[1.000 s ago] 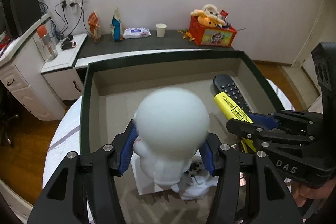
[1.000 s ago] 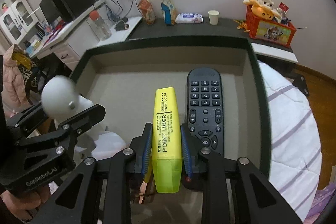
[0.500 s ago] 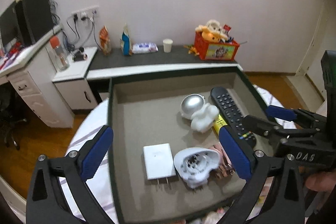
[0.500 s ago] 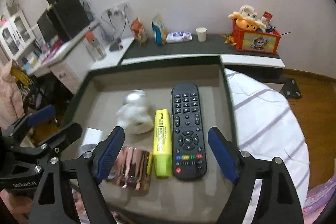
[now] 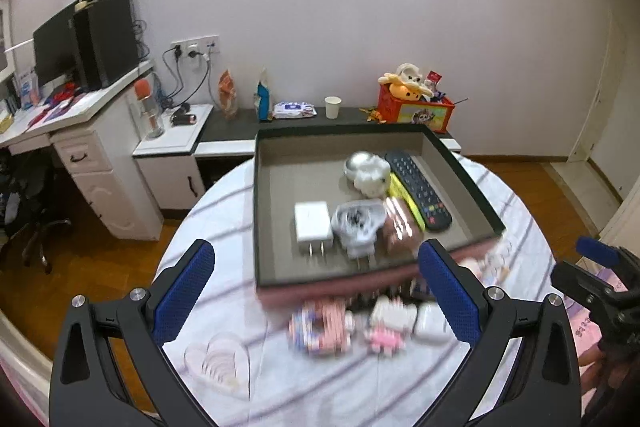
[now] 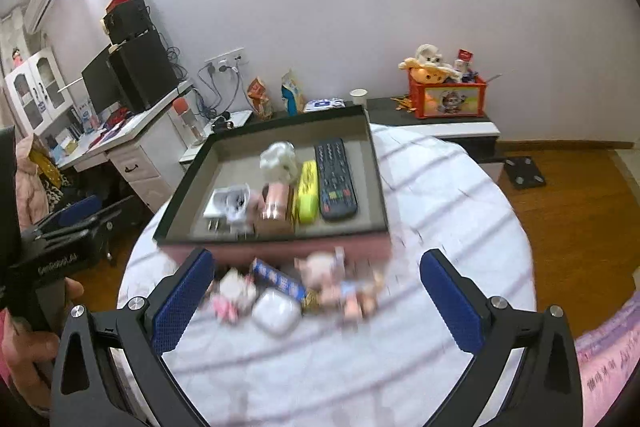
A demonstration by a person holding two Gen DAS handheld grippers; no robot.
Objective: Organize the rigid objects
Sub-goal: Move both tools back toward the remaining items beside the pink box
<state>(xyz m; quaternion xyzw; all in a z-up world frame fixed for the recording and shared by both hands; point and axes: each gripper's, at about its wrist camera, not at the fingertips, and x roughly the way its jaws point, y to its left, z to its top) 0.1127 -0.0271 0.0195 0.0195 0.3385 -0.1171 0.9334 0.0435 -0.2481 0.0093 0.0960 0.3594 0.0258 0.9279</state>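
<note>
A dark open box [image 5: 276, 187] on the round table holds a white figurine [image 5: 370, 173], a yellow highlighter [image 6: 307, 191], a black remote [image 6: 334, 179], a white charger [image 5: 313, 223], a white plug adapter [image 5: 358, 223] and a shiny pink pack [image 6: 274, 205]. My left gripper [image 5: 316, 259] hangs open in front of the box's near wall, with nothing between its fingers. My right gripper [image 6: 318, 259] sits beside it at a similar distance; its jaws are opening and hold nothing. Both views are blurred by motion.
Several small toys and a white case [image 6: 276, 313] lie on the striped tablecloth [image 6: 440, 211] just in front of the box. A desk with a monitor [image 5: 52, 47] stands to the left. Behind the box are a low shelf, a paper cup [image 5: 333, 106] and a red toy box [image 5: 416, 109].
The left gripper let go of the white figurine and the right let go of the yellow highlighter, both inside the box. Both jaws opened wide and drew back and up from the box.
</note>
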